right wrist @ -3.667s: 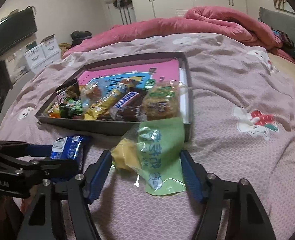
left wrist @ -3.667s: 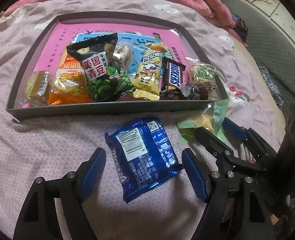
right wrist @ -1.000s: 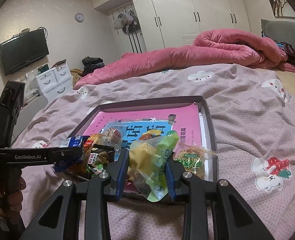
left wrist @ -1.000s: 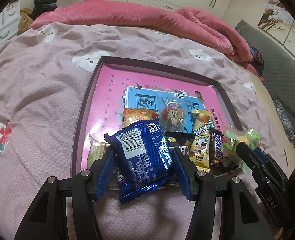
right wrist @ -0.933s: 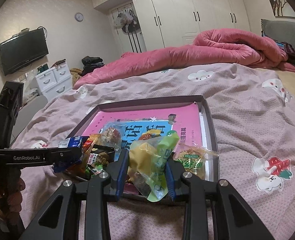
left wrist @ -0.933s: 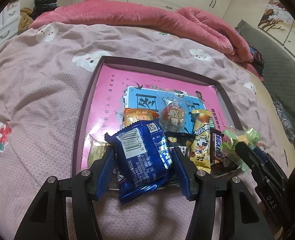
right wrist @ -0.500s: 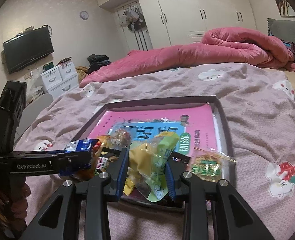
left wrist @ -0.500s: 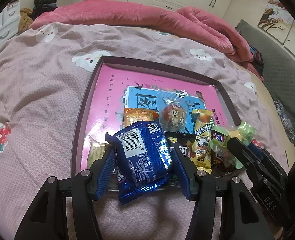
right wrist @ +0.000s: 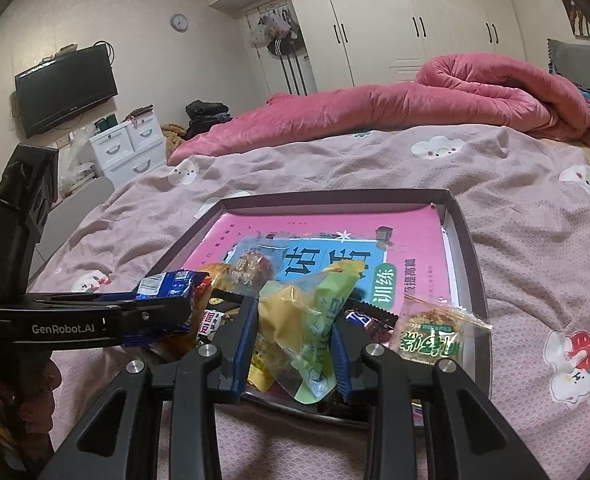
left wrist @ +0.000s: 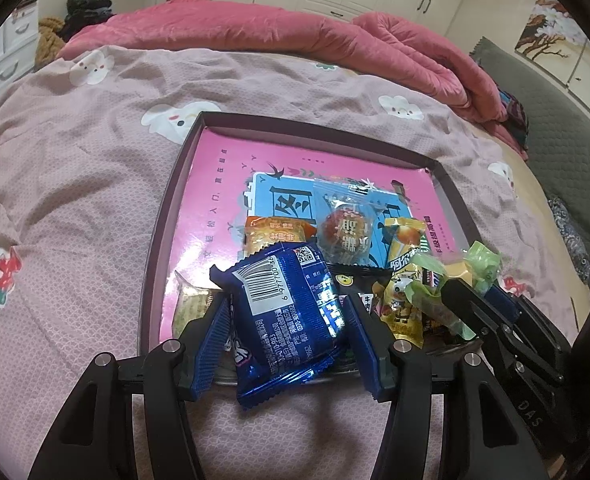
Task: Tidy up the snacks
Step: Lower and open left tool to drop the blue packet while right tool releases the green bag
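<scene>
Two snacks left, both gripped over the tray [left wrist: 167, 216]: left gripper [left wrist: 287, 332] clamps blue packet [left wrist: 291, 304], right gripper [right wrist: 293, 344] green-yellow bag [right wrist: 307, 320]; rest probably already inside.

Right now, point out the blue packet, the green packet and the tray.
Blue packet [left wrist: 291, 308], left wrist view, on its barcode face.
Green packet [right wrist: 315, 328], right wrist view, on its middle.
Tray [right wrist: 465, 232], right wrist view, on its right wall.

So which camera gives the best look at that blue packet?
The left wrist view: the blue packet faces the lens, barcode readable, clamped in the left tool. The right wrist view shows only its edge, mostly hidden behind that tool.
</scene>
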{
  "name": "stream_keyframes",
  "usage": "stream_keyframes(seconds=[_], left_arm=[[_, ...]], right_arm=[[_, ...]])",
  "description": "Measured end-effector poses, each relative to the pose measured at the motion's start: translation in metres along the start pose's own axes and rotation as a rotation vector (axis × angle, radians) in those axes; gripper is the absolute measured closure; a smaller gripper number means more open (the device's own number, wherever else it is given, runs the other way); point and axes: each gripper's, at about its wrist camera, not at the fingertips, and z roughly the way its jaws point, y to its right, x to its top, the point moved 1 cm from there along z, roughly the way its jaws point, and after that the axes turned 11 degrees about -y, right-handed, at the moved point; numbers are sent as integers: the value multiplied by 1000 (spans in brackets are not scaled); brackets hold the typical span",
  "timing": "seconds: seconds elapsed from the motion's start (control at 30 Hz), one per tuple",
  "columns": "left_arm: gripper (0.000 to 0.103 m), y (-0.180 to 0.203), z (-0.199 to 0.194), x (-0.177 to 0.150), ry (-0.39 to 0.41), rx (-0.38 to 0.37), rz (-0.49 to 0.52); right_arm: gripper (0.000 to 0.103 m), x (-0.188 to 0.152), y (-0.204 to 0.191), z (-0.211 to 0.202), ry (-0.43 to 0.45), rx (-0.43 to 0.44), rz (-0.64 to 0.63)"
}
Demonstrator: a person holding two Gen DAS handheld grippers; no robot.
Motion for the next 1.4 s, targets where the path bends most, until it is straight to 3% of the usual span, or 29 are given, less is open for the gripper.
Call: stream_keyframes(seconds=[0.63,1.1,1.4], left_arm=[[44,0,2,1,-6,2,1],[44,1,2,1,-6,2,2],[44,1,2,0,-5,3,3]], right_arm=[[66,-2,6,4,-9,25,36],[54,-4,16,-2,0,-26,73],[54,-6,19,-16,28,-49,78]])
